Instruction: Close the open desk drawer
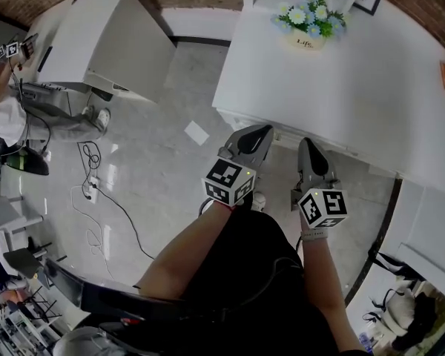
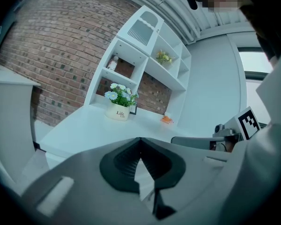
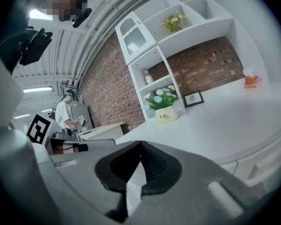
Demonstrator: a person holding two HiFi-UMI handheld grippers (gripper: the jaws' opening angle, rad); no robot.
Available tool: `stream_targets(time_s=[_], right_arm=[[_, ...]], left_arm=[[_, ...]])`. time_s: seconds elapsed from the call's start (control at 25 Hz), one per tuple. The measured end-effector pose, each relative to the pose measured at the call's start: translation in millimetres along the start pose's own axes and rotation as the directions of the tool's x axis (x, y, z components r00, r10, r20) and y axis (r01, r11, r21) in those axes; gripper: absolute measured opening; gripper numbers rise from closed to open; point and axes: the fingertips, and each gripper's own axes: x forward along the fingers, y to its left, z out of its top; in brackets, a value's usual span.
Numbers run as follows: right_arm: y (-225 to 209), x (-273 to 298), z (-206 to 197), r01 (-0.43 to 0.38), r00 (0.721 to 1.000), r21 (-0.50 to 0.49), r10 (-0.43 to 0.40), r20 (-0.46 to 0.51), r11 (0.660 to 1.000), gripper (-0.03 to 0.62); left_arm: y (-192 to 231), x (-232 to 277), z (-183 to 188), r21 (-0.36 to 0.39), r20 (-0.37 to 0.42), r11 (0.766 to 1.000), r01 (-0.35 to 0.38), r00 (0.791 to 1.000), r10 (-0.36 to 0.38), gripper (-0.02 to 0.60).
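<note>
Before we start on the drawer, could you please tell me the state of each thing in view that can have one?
Left gripper: shut, nothing between its jaws.
Right gripper: shut, nothing between its jaws.
Flower pot: upright on the desk.
Picture frame: standing upright at the back of the desk.
Desk drawers: fronts look flush in the right gripper view; none plainly open.

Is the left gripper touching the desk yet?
Cannot tell: in the head view the left gripper tip overlaps the desk edge, but neither contact nor gap shows plainly.
</note>
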Motion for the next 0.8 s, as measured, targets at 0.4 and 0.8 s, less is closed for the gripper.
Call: stream_targets(time_s=[0.4,0.8], right_arm=[[11.0,-23.8,35.4,-0.002,0.999,-0.040,0.004,0.042,0.999,0.000],[22.8,-55.2,65.8,-0.023,0.997,-0.122,0.031,0.067,0.992,0.000]], left_arm=[[-11.4,-24.2,35.5,0.038,0.052,0.999,0.004,0.999,-0.006,0.002],[-20.5,-58.4,66.8,0.068,0.105,0.998,0.003,0.994,-0.010,0.002]])
